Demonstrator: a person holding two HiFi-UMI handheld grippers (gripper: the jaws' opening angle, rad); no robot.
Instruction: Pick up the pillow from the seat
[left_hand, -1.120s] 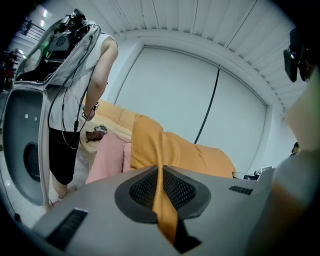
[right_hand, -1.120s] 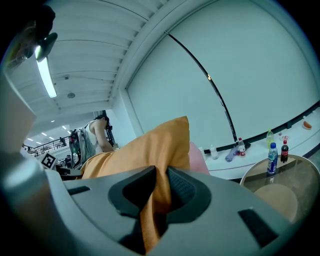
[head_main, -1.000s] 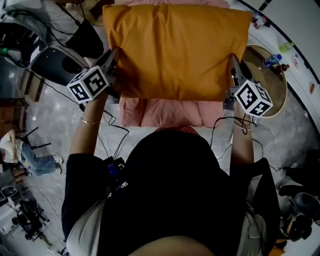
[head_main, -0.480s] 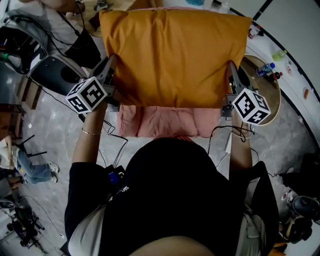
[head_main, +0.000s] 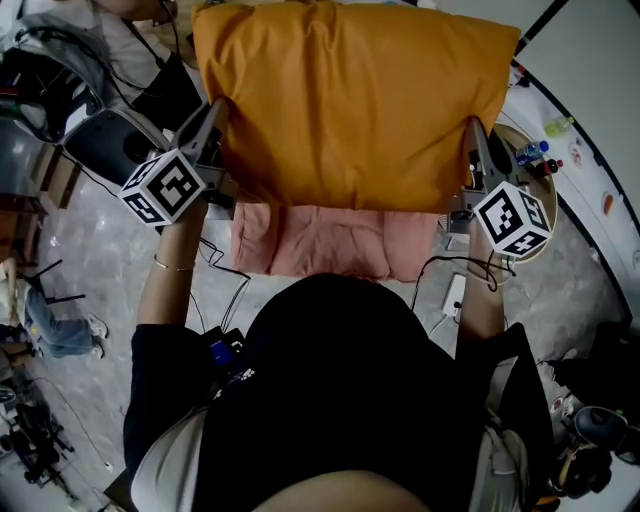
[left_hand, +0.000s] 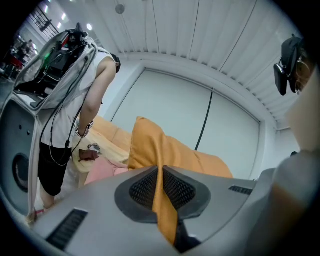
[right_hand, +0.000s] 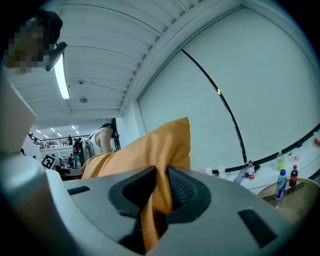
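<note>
Head view: you have pillow (head_main: 350, 100) up off seat (head_main: 320, 240) — left gripper (head_main: 212, 118), right gripper (head_main: 476, 138) each pinch one edge tight. Next — lift clear, ends level.

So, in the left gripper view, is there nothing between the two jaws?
No, the left gripper has its jaws closed on a fold of the orange pillow, whose fabric runs between the pads.

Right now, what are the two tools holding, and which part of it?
Both hold the orange pillow. The left tool pinches the fabric at its left side edge, and the right tool pinches its right side edge.
</note>
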